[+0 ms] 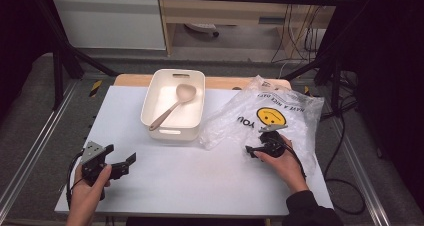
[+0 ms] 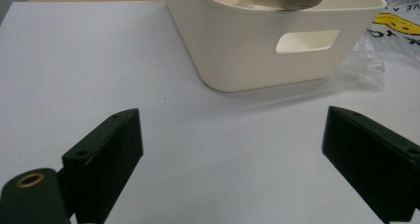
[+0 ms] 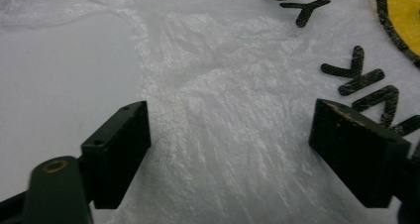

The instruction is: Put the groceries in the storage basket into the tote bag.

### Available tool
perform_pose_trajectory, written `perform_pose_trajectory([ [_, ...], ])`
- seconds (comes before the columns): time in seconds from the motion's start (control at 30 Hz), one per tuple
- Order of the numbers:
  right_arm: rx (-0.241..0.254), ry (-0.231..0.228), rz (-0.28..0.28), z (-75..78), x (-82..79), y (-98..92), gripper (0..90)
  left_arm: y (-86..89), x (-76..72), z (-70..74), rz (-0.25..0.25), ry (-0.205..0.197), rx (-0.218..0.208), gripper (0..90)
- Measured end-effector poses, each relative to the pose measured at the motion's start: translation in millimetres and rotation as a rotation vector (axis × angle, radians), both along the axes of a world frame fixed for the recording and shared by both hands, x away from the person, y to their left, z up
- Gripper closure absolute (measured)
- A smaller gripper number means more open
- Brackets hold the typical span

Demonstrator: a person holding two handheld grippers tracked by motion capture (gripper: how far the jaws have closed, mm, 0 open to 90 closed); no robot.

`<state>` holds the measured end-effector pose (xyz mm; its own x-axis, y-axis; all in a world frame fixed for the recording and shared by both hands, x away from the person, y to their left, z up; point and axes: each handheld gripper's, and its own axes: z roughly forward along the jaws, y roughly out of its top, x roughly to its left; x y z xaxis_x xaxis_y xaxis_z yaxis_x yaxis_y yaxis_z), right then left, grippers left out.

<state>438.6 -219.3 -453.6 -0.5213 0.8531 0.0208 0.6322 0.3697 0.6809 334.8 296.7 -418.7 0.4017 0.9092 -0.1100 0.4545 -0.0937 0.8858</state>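
Right gripper [image 1: 260, 147] sits on the near edge of the plastic bag [image 1: 265, 117], roughly 4 o'clock from the tub [image 1: 173, 104]. In the right gripper view its fingers [image 3: 119, 149] stand apart with crinkled film between them, pads not pressing yet, so nothing is gripped. We judge the step as pinching the bag's near edge.

To do it well, we lower the fingers until one pad slides under or bunches a fold of film, then close fully, because thin plastic slips out of a half grip. We aim at the wrinkled clear part, toward 9 o'clock of the black lettering [image 3: 354, 78] in that view, where there is slack to gather. We avoid pressing flat on the counter [image 1: 185, 176], or the film just smears sideways.

Left gripper [image 1: 117, 166] rests at 7 o'clock from the tub, fingers [image 2: 106, 157] wide open over bare counter, holding nothing. We keep it ready to catch the opposite edge of the bag once it lifts.

The spoon [image 1: 172, 106] lies inside the tub, bowl end toward 1 o'clock. The bag touches or nearly touches the tub's right wall, so we pull slowly to avoid dragging it.
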Motion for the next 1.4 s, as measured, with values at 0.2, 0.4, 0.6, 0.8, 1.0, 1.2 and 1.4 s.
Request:
perform_pose_trajectory([
  [0.2, 0.014, -0.003, -0.008, 0.3, 0.5, -2.4, 24.3, -1.7, 0.6, -0.4, -0.004, 0.002, 0.004, 8.3],
  [0.4, 0.009, -0.014, -0.012, 0.5, 1.4, -2.8, 30.7, -1.2, 0.2, -0.5, 0.000, 0.002, 0.005, 8.3],
  [0.6, -0.004, -0.039, -0.008, 1.3, 2.6, -3.9, 49.2, -2.8, 2.2, -1.3, -0.008, 0.008, 0.008, 8.4],
  [0.8, 0.005, -0.042, 0.000, 2.0, 6.3, -1.9, 70.0, -3.0, 1.1, -1.9, -0.009, 0.010, 0.016, 8.3],
  [1.0, 0.019, -0.046, -0.014, 1.5, 14.9, 0.4, 90.0, -1.3, 2.4, -2.4, -0.001, 0.011, 0.012, 8.4],
  [1.2, 0.048, -0.046, -0.016, 10.5, 5.8, 3.9, 90.0, -2.2, 1.4, -1.3, -0.005, 0.005, 0.014, 8.4],
  [1.4, 0.092, -0.068, 0.008, 31.5, -13.9, 10.8, 90.0, -0.9, 1.2, -0.2, 0.001, -0.001, 0.009, 8.4],
])
